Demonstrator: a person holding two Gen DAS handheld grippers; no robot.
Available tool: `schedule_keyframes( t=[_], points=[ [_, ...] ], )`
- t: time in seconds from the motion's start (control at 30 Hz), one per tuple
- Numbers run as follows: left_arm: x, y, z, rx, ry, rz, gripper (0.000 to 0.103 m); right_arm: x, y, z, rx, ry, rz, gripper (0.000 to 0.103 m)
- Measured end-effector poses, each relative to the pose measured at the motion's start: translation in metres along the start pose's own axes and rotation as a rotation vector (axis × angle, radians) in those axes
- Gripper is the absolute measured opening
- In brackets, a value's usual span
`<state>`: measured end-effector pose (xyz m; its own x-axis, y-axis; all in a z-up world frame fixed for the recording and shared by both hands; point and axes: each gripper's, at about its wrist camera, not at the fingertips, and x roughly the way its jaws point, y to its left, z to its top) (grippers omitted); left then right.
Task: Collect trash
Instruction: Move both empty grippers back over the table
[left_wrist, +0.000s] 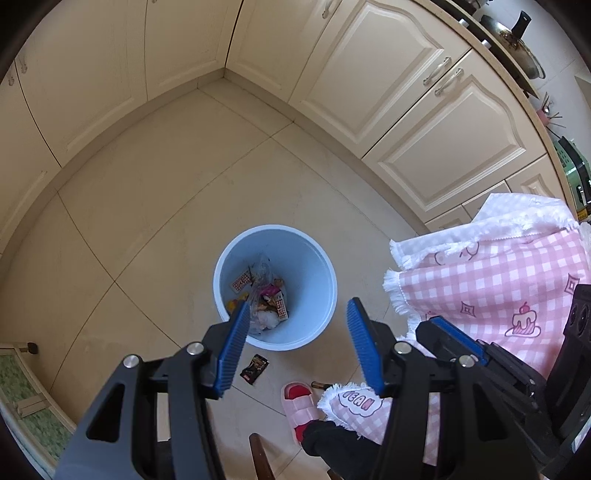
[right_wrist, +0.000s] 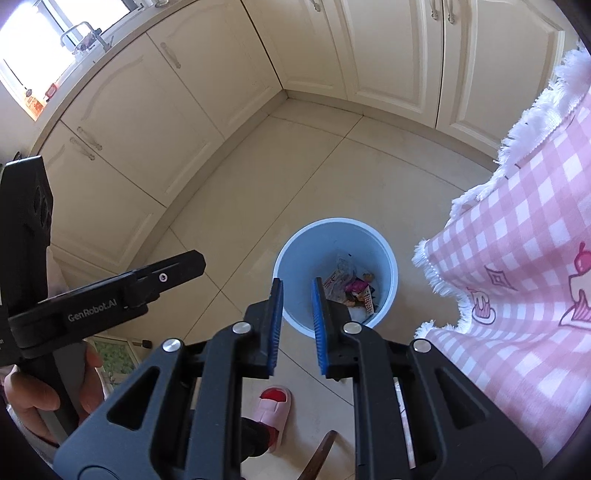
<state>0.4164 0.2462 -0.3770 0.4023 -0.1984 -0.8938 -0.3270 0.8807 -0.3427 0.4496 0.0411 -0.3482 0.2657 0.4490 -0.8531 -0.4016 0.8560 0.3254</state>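
Hovering above a tiled kitchen floor, the left gripper (left_wrist: 293, 345) and the right gripper (right_wrist: 297, 325) both point down toward a pale blue bin (left_wrist: 314, 258) standing in open floor. The left gripper's blue fingers (left_wrist: 232, 343) are spread wide apart with nothing between them; the right gripper's fingers (right_wrist: 318, 325) are parted by a narrower gap, also empty. Wrappers and a clear bag (left_wrist: 264, 295) already lie at the bottom of the bin, so both tools probably sit here because this is the drop point. One dark wrapper (left_wrist: 255, 369) lies on the tiles just near of the bin, outside it, close to a pink slipper (left_wrist: 299, 406) on the person's foot; a small brown object beside the slipper is too unclear to name. A pink checked tablecloth (left_wrist: 498, 280) with a white fringe hangs at the right, near the bin's rim, narrowing that side. Cream cabinets (left_wrist: 406, 110) wall the far and left sides, well apart from the bin, leaving free floor to the left for reaching down.
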Motion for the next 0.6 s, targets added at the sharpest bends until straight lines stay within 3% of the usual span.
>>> schedule_keyframes(
  t=[0.2, 0.43, 0.57, 0.6],
  points=[
    [-0.028, -0.008, -0.004, 0.008, -0.037, -0.021, 0.054, -0.027, 0.011, 0.0, -0.029, -0.048, -0.006, 0.017],
    [-0.118, -0.059, -0.003, 0.092, -0.229, -0.09, 0.054, -0.131, 0.032, 0.005, -0.103, -0.319, -0.113, 0.017],
    [-0.16, -0.114, -0.006, 0.192, -0.309, -0.144, 0.062, -0.209, 0.01, 0.001, -0.064, -0.483, -0.161, 0.019],
    [-0.167, -0.128, -0.008, 0.211, -0.319, -0.157, 0.063, -0.222, 0.004, -0.002, -0.054, -0.507, -0.171, 0.024]
  ],
)
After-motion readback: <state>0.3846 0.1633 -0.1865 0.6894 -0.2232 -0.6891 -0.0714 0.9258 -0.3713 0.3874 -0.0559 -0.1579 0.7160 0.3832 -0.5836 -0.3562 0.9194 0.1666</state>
